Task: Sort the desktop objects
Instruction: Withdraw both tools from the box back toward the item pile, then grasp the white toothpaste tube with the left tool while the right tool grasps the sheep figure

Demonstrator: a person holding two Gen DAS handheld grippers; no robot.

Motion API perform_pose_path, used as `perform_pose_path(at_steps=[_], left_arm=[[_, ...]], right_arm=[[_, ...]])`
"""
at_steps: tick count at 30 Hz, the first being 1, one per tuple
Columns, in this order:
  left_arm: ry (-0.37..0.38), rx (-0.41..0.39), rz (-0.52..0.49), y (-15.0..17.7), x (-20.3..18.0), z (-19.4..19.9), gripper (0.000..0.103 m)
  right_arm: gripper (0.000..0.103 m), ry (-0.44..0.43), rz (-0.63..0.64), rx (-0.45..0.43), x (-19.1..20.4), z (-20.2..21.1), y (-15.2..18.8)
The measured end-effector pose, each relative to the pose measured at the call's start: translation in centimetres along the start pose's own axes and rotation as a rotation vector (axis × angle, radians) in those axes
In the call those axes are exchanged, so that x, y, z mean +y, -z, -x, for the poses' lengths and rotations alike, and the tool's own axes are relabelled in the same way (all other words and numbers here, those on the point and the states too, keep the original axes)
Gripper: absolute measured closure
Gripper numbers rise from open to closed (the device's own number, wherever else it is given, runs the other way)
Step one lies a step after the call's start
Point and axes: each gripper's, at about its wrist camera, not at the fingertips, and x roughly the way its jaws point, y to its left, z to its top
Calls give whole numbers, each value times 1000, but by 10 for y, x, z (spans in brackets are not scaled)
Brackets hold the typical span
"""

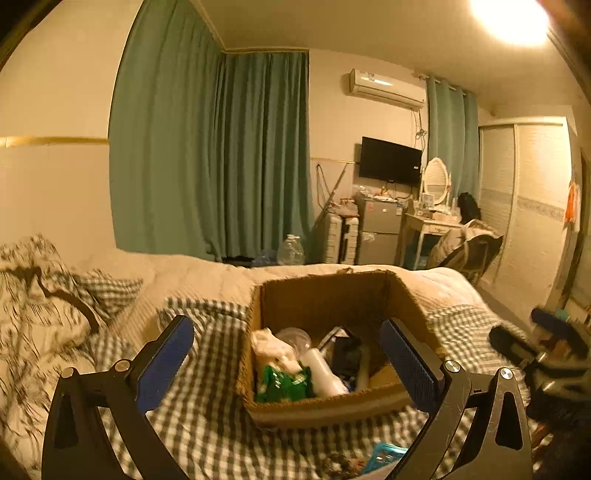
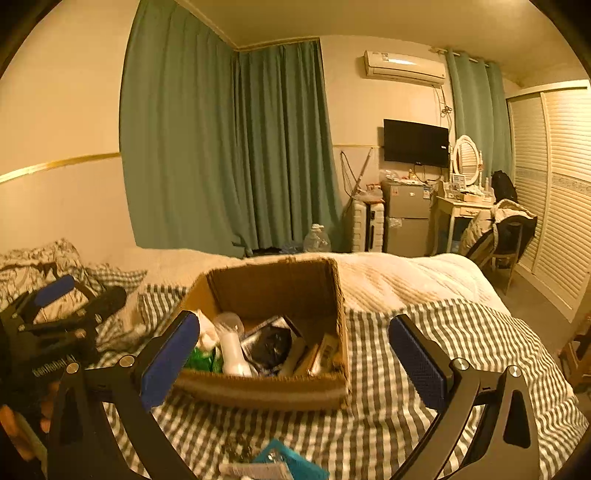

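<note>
Bedroom, warm yellow light from a ceiling lamp [image 1: 511, 20]. Cream walls with a gold trim strip [image 2: 59, 162]. Teal curtains [image 2: 221, 147] fill the far corner; a second pair [image 2: 480, 114] hangs by the white louvred wardrobe [image 2: 554, 192]. Wall-mounted air conditioner [image 2: 404, 68] above a black TV [image 2: 415, 142]. Below them — small grey fridge [image 2: 406, 218], white suitcase [image 2: 367, 227], dressing table [image 2: 461, 212] with oval mirror [image 2: 466, 155], chair draped with a jacket [image 2: 498, 230]. Bed [image 2: 406, 277] in front, its checked sheet [image 2: 424, 369] at the near edge.
</note>
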Motion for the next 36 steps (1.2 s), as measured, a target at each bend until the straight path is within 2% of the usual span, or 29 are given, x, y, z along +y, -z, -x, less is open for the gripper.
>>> perform_pose_path(at_steps=[4,8,13,16,19,24,28,31,36], left_arm=[[75,21,-28,12,1,3,0],[35,34,-75,28,-4,0,0],[42,63,-88,45,-4,-9,0],[16,55,-163,59,-11,-12,0],[44,94,-204,70,-16,-18,0],[122,168,-173,85,-10,-31,0],[194,269,-156,98,-7,-46,0],[216,317,-163,107,-7,-53,0],[214,395,-242,128,-15,-66,4]], right_arm=[[0,35,-4,68,1,-3,21],[0,22,-28,144,0,-11,42],[0,28,-37,233,4,-19,74],[0,30,-52,295,6,-27,90],[0,15,-66,334,8,-31,103],[0,-42,-67,365,15,-33,123],[1,-83,-52,406,24,-38,139],[6,-99,-44,443,28,-44,149],[7,-125,-78,497,28,-56,163]])
